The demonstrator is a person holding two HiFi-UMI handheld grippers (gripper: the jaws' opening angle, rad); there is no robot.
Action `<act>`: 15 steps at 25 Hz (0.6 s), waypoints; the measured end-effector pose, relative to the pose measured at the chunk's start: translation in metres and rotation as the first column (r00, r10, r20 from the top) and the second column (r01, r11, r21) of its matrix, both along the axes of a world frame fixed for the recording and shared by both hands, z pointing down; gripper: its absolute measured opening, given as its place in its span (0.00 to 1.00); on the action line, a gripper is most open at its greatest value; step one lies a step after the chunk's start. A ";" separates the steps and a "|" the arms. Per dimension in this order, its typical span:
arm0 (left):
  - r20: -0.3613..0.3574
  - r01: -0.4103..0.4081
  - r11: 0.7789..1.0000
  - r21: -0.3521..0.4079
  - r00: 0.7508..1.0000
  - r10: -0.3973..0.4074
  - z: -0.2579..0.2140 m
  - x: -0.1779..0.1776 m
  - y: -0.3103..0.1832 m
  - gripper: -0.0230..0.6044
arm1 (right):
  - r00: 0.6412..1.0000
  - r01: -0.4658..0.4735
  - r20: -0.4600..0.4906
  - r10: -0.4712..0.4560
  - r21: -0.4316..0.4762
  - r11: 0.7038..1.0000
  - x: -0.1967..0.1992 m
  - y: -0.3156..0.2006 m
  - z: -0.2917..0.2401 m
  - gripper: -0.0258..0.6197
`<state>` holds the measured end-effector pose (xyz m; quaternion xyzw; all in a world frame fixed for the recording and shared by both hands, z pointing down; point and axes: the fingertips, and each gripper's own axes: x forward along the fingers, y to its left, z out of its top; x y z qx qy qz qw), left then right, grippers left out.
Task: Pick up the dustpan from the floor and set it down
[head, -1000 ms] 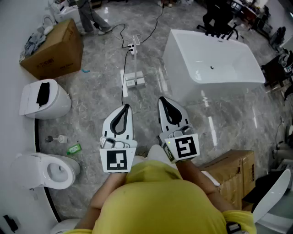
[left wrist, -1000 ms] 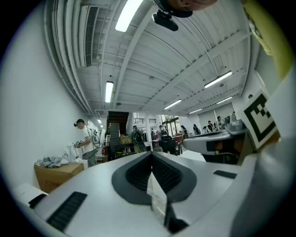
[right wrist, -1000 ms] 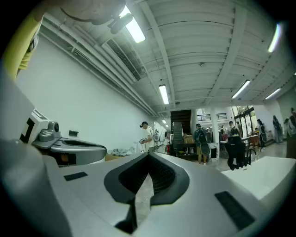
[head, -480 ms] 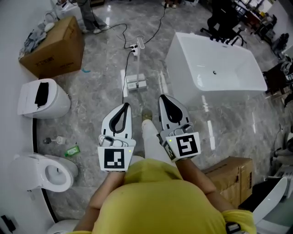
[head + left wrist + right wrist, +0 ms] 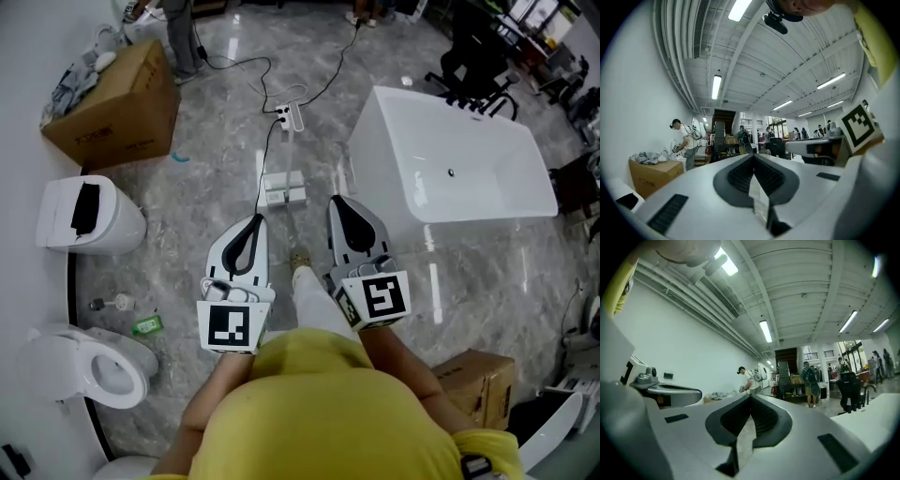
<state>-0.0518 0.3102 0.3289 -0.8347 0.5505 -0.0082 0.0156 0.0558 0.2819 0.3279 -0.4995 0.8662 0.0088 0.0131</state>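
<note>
**Dustpan** (image 5: 284,190): white and low, near the middle of the floor (image 5: 216,159). What looks like a thin handle (image 5: 286,155) rises from it. Untouched, not yet lifted

**Left gripper** (image 5: 258,218): held level over the near edge of the floor, jaws closed tip to tip with nothing between them; well apart from the dustpan

**Right gripper** (image 5: 336,200): beside the left one, jaws likewise closed together and empty

**Strip** (image 5: 293,114): a power strip just beyond the dustpan; its cable (image 5: 323,70) runs on to the far edge of the floor

**Tub** (image 5: 469,159): white, toward the right edge of the floor, near the dustpan

**Box** (image 5: 117,98): cardboard, at the far left corner of the floor

**Foot** (image 5: 300,258): the person's own, between the grippers and short of the dustpan

**Hazards, as judged**
- Jaws closed: if they arrive this way they would shove the dustpan, not take it. The polished floor looks slick, so it could skate toward the strip
- Thin handle: a knock from a closed tip could topple it. An off-centre grip could let the pan swing or twist loose
- Cable and strip close behind: an overshoot could snag or drag them
- Tub close by: the right gripper or the lifted pan could strike its wall
- Foot near the path: a step could kick the dustpan aside
</note>
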 end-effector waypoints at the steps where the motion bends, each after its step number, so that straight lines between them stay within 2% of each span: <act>1: -0.001 0.008 1.000 -0.001 1.000 -0.008 -0.001 0.000 -0.015 0.04 | 1.000 0.000 0.000 0.000 0.000 1.000 0.002 -0.016 -0.001 0.06; 10: -0.014 0.045 0.999 -0.015 0.999 -0.045 -0.007 0.012 -0.163 0.04 | 0.999 0.025 -0.028 -0.026 -0.036 0.999 0.019 -0.171 0.004 0.06; 15: -0.019 0.065 0.997 -0.036 0.998 -0.066 -0.002 0.011 -0.231 0.04 | 0.997 0.057 -0.046 -0.061 -0.073 0.996 0.017 -0.236 0.015 0.06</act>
